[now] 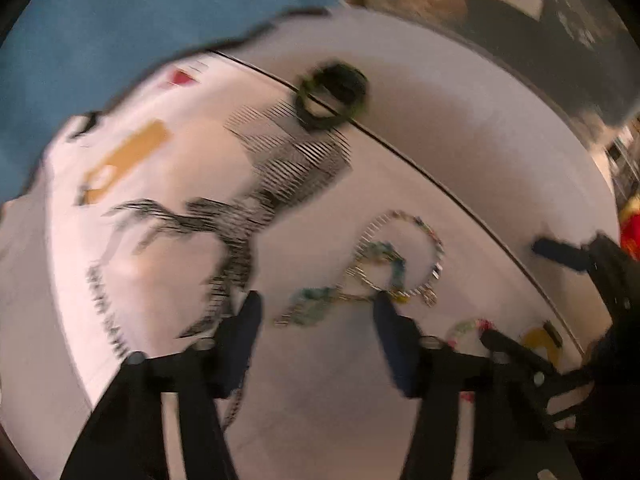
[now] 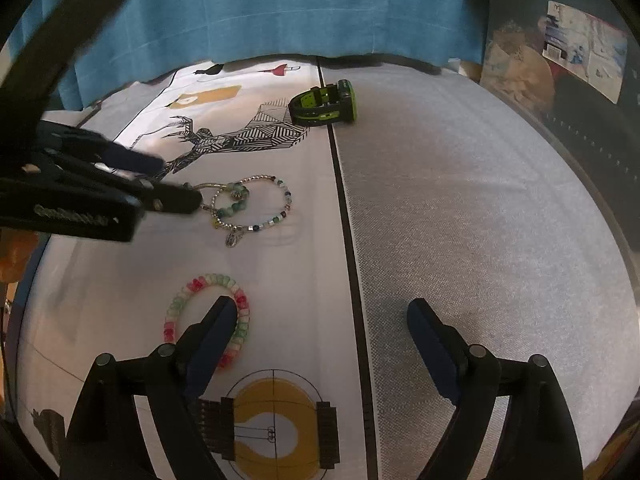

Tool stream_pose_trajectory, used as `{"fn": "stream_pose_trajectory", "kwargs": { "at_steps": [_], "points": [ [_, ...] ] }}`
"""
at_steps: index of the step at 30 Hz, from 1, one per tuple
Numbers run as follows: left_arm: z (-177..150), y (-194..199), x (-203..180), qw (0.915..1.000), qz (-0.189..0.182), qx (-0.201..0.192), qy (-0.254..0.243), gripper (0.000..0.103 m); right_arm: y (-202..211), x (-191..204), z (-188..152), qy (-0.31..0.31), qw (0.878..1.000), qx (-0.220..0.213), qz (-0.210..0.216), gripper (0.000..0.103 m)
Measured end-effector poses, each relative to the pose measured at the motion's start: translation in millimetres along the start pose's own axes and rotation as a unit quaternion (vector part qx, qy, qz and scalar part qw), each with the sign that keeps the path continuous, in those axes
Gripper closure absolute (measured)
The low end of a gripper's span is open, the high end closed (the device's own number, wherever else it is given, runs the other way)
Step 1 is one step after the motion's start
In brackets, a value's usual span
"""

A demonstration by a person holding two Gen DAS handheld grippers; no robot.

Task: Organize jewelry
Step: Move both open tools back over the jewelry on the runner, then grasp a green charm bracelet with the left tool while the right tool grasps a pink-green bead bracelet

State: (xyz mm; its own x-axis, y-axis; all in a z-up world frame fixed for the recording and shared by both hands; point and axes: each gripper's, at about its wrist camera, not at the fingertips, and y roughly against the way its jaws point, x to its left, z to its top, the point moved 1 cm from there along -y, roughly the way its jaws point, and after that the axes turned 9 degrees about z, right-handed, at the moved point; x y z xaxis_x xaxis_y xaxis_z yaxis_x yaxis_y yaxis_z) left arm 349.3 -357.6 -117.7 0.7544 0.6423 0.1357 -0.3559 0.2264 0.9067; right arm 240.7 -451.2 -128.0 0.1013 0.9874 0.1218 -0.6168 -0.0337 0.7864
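Observation:
A tangle of beaded bracelets (image 1: 384, 272) (image 2: 248, 208) with a silver charm lies on the white printed cloth (image 1: 160, 280). My left gripper (image 1: 318, 306) is open, its fingertips just short of the tangle; in the right wrist view it (image 2: 176, 188) reaches in from the left, beside the beads. A red, white and green beaded bracelet (image 2: 208, 320) (image 1: 468, 328) lies nearer, partly under my right gripper's left finger (image 2: 218, 328). My right gripper (image 2: 322, 312) is open and empty above the cloth. A black and green watch (image 2: 324, 106) (image 1: 332, 96) sits at the far edge.
A grey textured mat (image 2: 480, 240) covers the right half, split from the printed cloth by a black seam (image 2: 348, 220). A blue curtain (image 2: 260, 8) hangs behind. Boxes and clutter (image 2: 560, 60) stand at the far right.

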Motion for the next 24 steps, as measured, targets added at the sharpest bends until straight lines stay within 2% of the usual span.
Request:
{"fn": "stream_pose_trajectory", "kwargs": {
  "at_steps": [3, 4, 5, 6, 7, 8, 10, 13, 19, 24],
  "points": [
    [5, 0, -5, 0.9996, -0.007, -0.008, -0.024, 0.059, -1, 3, 1, 0.006, 1.000, -0.004, 0.003, 0.016],
    [7, 1, -5, 0.9996, -0.012, -0.010, -0.022, 0.067, -1, 5, 0, 0.010, 1.000, -0.008, 0.004, 0.018],
    [8, 1, -5, 0.9997, -0.013, -0.010, -0.019, 0.077, 0, 8, 0, 0.018, 1.000, -0.012, 0.009, 0.032],
    [8, 2, -5, 0.9996, -0.016, -0.010, -0.019, 0.094, 2, 15, 0, 0.037, 0.999, -0.016, 0.024, 0.047],
    [7, 3, -4, 0.9993, -0.035, -0.003, -0.011, 0.099, 3, 24, 0, 0.063, 0.997, -0.013, 0.036, 0.078],
    [4, 4, -4, 0.9989, -0.047, 0.003, -0.001, 0.099, 3, 31, 0, 0.076, 0.996, -0.008, 0.042, 0.096],
    [-6, 13, -6, 0.9985, -0.054, 0.003, 0.007, 0.099, 3, 35, -2, 0.080, 0.996, -0.008, 0.033, 0.096],
    [-22, 35, -10, 0.9986, -0.049, -0.013, 0.015, 0.099, 11, 24, -2, 0.038, 0.999, -0.006, 0.036, 0.097],
    [-47, 95, -7, 0.9952, -0.047, -0.054, 0.067, 0.099, 58, 22, -6, 0.032, 0.999, -0.034, 0.014, 0.096],
    [-67, 141, -13, 0.9926, -0.033, -0.082, 0.083, 0.099, 90, 26, -16, 0.032, 0.999, -0.042, 0.014, 0.096]
  ]
}}
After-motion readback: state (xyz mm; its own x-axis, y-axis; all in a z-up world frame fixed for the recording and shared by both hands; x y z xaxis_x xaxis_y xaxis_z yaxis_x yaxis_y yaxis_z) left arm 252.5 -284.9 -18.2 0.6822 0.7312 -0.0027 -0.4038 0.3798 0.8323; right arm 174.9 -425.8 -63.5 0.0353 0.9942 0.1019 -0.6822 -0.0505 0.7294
